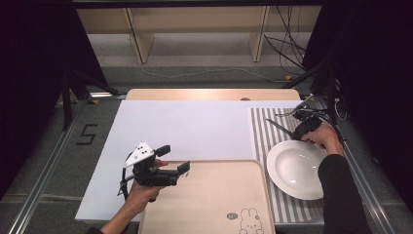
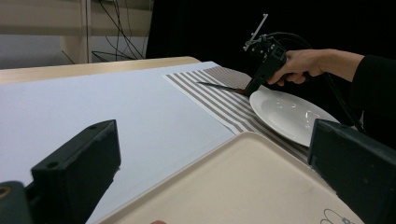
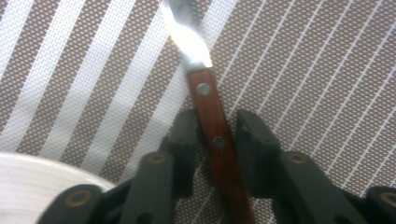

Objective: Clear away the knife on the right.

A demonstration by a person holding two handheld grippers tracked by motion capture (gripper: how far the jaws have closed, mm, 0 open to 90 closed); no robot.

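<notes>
**Right gripper closes around a knife on the striped mat**

On the far right of the table, the right gripper [image 1: 298,132] is tipped down over a knife [image 3: 212,116] that lies flat on the striped placemat [image 1: 260,134], just beyond the rim of the white plate [image 1: 298,168]. In the right gripper view the knife's wooden handle, with its two rivets, runs between the two black jaws; the left jaw looks to be against the handle, while a thin gap shows at the right jaw, so I cannot tell that the grip is firm. The blade points away from the plate, toward the far side of the mat.

The left gripper [image 1: 174,158] hangs over the near left corner of the beige tray [image 1: 219,195], its jaws spread wide with nothing between them. The tray sits on the white sheet [image 1: 185,129], touching the mat's edge.
</notes>
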